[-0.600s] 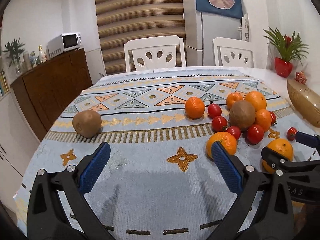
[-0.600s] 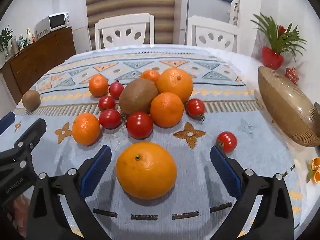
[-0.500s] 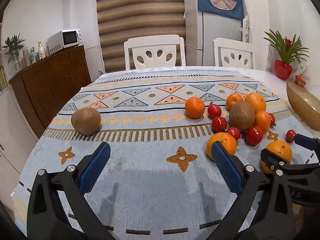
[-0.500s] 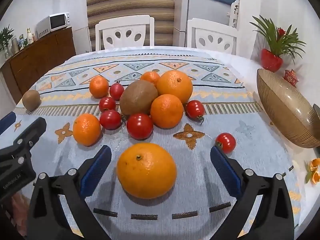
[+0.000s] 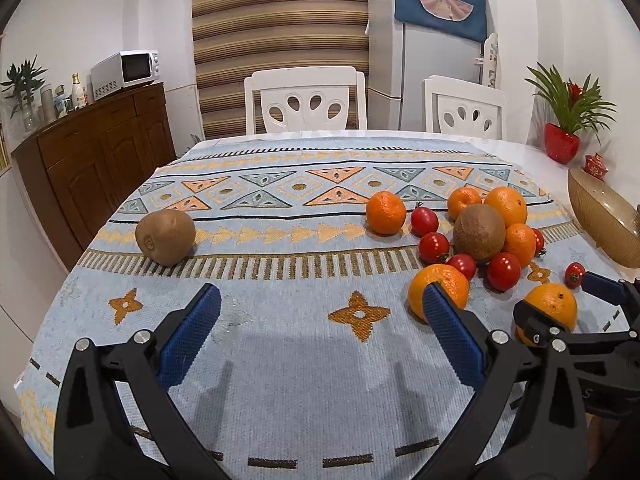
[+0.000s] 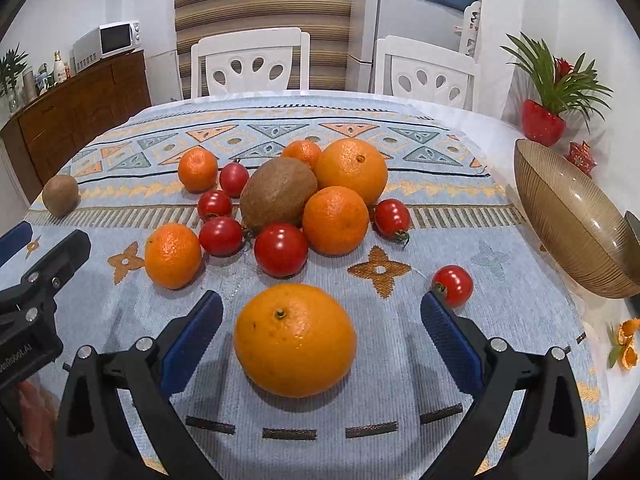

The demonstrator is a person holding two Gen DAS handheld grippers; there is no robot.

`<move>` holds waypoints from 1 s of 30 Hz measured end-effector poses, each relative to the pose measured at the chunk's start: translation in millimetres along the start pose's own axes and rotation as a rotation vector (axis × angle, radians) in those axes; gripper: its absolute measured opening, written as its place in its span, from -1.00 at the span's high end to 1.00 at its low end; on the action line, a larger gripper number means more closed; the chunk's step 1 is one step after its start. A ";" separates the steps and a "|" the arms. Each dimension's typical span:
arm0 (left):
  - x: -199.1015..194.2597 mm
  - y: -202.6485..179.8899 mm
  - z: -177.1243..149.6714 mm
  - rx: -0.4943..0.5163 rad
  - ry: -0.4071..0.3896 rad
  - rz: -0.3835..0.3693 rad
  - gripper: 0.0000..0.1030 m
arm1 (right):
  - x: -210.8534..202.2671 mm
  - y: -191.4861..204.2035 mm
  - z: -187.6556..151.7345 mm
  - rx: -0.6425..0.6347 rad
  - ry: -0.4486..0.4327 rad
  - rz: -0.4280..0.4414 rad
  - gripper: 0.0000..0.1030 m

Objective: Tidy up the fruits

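Right hand-held gripper (image 6: 322, 322) gapes wide, empty, around the orange (image 6: 295, 340) (stem seemingly up).

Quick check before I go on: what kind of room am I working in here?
Most likely a home dining room or kitchen-diner. A dining table with a patterned cloth has white chairs pulled up to it, a microwave sits on a wooden sideboard, and a fridge stands behind.
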State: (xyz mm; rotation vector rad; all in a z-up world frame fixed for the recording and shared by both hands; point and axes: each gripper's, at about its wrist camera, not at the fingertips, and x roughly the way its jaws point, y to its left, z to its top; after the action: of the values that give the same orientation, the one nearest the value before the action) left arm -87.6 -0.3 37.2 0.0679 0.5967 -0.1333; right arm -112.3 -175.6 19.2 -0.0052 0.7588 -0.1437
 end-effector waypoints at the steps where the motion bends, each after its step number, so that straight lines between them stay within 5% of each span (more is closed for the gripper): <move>1: 0.2 0.1 0.1 -0.001 0.000 -0.001 -0.94 | -0.1 0.2 0.0 0.000 0.000 0.000 -0.91; 30: -0.7 -1.4 -1.4 0.007 -0.001 -0.004 -0.94 | -0.8 0.2 0.2 -0.013 -0.001 -0.006 -0.91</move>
State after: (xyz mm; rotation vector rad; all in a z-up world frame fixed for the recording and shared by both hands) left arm -89.1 -1.4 36.5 0.0729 0.5959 -0.1395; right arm -112.7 -175.4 19.8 -0.0201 0.7589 -0.1438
